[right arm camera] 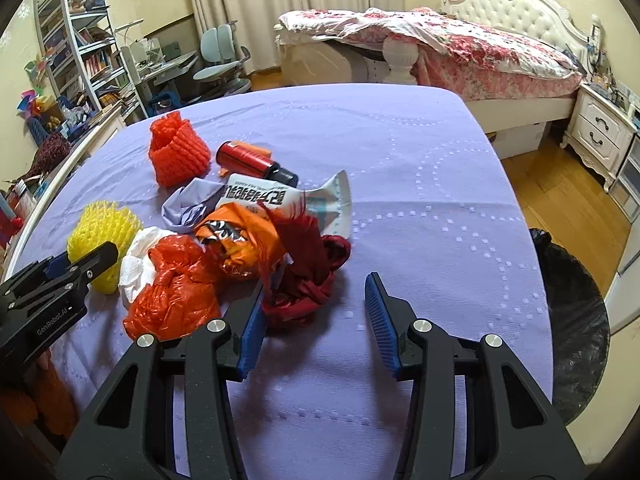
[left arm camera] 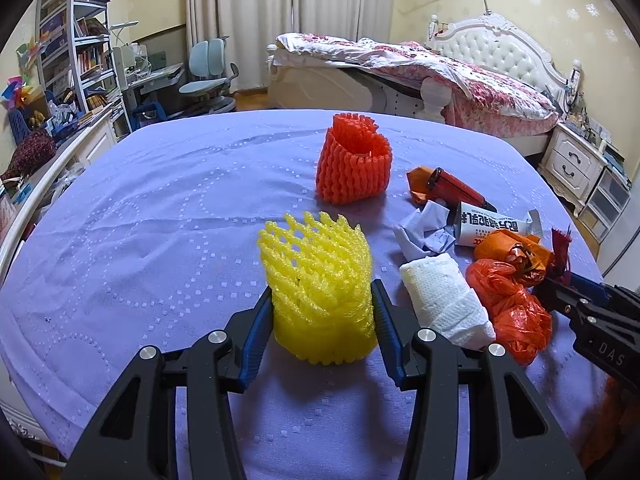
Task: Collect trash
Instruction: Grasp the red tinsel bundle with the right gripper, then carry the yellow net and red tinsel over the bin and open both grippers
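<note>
My left gripper (left arm camera: 322,285) is shut on a yellow foam fruit net (left arm camera: 320,280) that stands on the purple tablecloth (left arm camera: 160,220), with a blue pad pressed on each side. My right gripper (right arm camera: 316,280) is open around a dark red knotted bundle (right arm camera: 304,300). Its left pad touches the bundle and its right pad stands apart from it. Beside them lies a trash pile: an orange plastic bag (right arm camera: 172,296), a white paper towel (left arm camera: 444,300), an orange wrapper (right arm camera: 240,236), crumpled lilac paper (left arm camera: 424,232), a printed wrapper (right arm camera: 280,196), a red can (right arm camera: 248,158) and an orange-red foam net (left arm camera: 352,164).
A black-lined bin (right arm camera: 568,320) stands on the floor off the table's right edge. Behind the table are a bed (left arm camera: 460,76), a nightstand (right arm camera: 600,132), a desk with a chair (left arm camera: 208,76) and bookshelves (left arm camera: 76,40). A white rail runs along the table's left side.
</note>
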